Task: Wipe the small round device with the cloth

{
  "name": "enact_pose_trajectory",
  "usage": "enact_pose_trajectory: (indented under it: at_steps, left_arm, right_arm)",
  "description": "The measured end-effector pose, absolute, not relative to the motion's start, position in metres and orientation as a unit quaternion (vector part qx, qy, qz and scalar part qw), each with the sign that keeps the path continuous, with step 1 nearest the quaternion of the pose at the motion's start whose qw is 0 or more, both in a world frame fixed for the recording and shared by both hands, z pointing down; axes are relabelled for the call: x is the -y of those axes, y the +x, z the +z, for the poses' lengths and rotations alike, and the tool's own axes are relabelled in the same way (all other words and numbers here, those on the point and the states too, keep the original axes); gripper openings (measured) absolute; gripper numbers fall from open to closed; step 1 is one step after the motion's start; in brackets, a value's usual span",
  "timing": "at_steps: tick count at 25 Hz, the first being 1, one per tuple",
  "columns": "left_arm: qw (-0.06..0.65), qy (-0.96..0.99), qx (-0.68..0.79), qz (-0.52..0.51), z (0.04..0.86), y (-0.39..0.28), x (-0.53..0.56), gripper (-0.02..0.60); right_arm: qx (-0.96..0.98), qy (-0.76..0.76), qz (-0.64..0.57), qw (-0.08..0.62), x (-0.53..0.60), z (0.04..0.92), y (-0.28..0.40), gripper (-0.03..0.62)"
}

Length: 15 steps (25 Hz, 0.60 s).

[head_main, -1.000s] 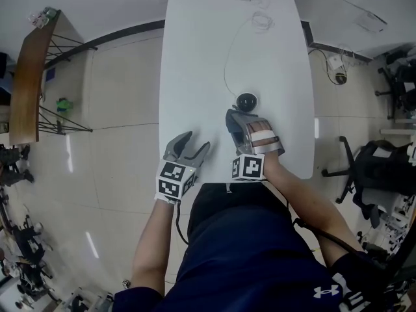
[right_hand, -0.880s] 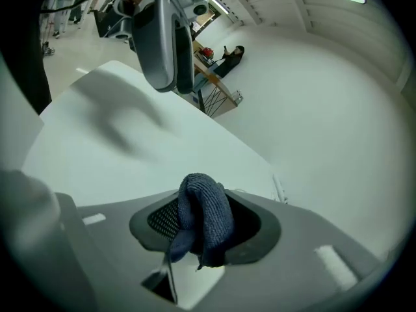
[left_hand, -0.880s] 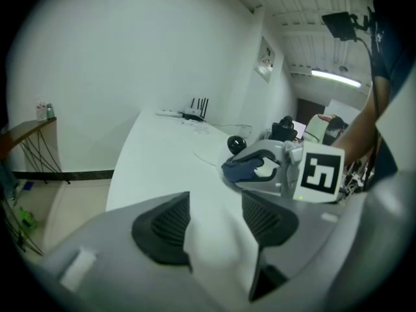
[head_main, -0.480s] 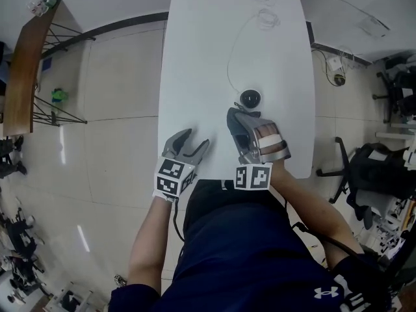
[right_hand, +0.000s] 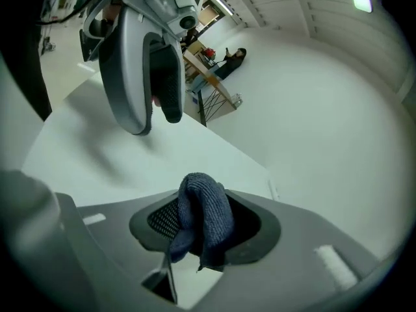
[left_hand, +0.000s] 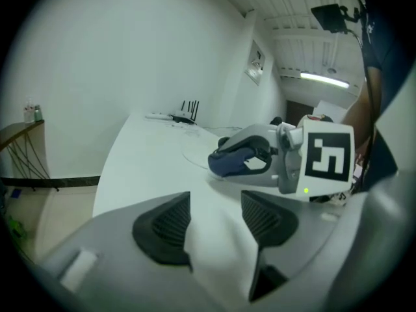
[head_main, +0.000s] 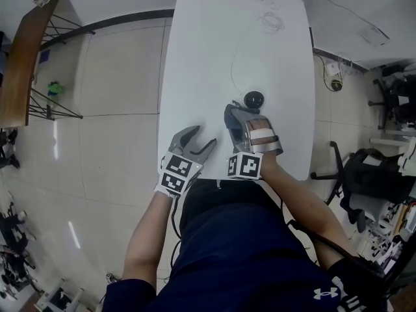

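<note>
The small round black device (head_main: 253, 100) sits on the white table (head_main: 195, 77), and a thin white cable (head_main: 235, 51) runs from it toward the far end. My right gripper (head_main: 233, 117) lies just near-left of the device, apart from it, shut on a bunched dark blue cloth (right_hand: 205, 213). The same cloth (left_hand: 229, 164) shows in that gripper's jaws (left_hand: 260, 156) in the left gripper view. My left gripper (head_main: 197, 140) rests further left near the table's front edge, with its jaws open and only bare table between its pads (left_hand: 162, 229).
Coiled cables (head_main: 270, 21) lie at the table's far end, and a router with antennas (left_hand: 188, 112) stands there. A wooden side table (head_main: 26, 57) stands on the floor to the left. An office chair (head_main: 364, 168) is at the right.
My right gripper has shifted slightly left and forward with the cloth in it. The left gripper has hardly moved. The head camera's view has drifted a little.
</note>
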State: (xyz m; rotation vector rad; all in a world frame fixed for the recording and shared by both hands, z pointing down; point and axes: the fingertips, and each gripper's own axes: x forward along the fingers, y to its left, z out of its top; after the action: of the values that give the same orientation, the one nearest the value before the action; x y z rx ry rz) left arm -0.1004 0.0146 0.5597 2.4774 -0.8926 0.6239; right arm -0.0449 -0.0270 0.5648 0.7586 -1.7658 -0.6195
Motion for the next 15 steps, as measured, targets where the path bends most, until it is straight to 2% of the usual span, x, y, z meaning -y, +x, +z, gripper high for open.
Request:
enact_pose_trajectory:
  at_steps: [2, 4, 8, 11, 13, 15]
  left_arm:
    - [0.212, 0.898, 0.314, 0.224, 0.556, -0.101, -0.015, 0.245]
    - [0.226, 0.905, 0.296, 0.204, 0.543, -0.100, -0.016, 0.245]
    - [0.279, 0.922, 0.244, 0.115, 0.494, -0.100, -0.008, 0.253]
    - [0.254, 0.939, 0.214, 0.095, 0.460, -0.096, -0.002, 0.279]
    - [0.209, 0.952, 0.202, 0.097, 0.439, -0.088, 0.002, 0.287]
    - [0.177, 0.964, 0.175, 0.098, 0.419, -0.077, 0.002, 0.293]
  right_arm:
    - [0.765, 0.328, -0.211, 0.512, 0.022, 0.564, -0.047, 0.173]
    - [0.821, 0.347, -0.113, 0.439, 0.019, 0.541, -0.051, 0.173]
    - [0.900, 0.344, 0.224, 0.145, 0.024, 0.463, -0.054, 0.173]
    - [0.854, 0.319, 0.411, -0.013, 0.038, 0.423, -0.043, 0.176]
    - [0.828, 0.299, 0.469, -0.070, 0.042, 0.412, -0.036, 0.178]
    - [0.822, 0.274, 0.490, -0.095, 0.042, 0.405, -0.034, 0.178]
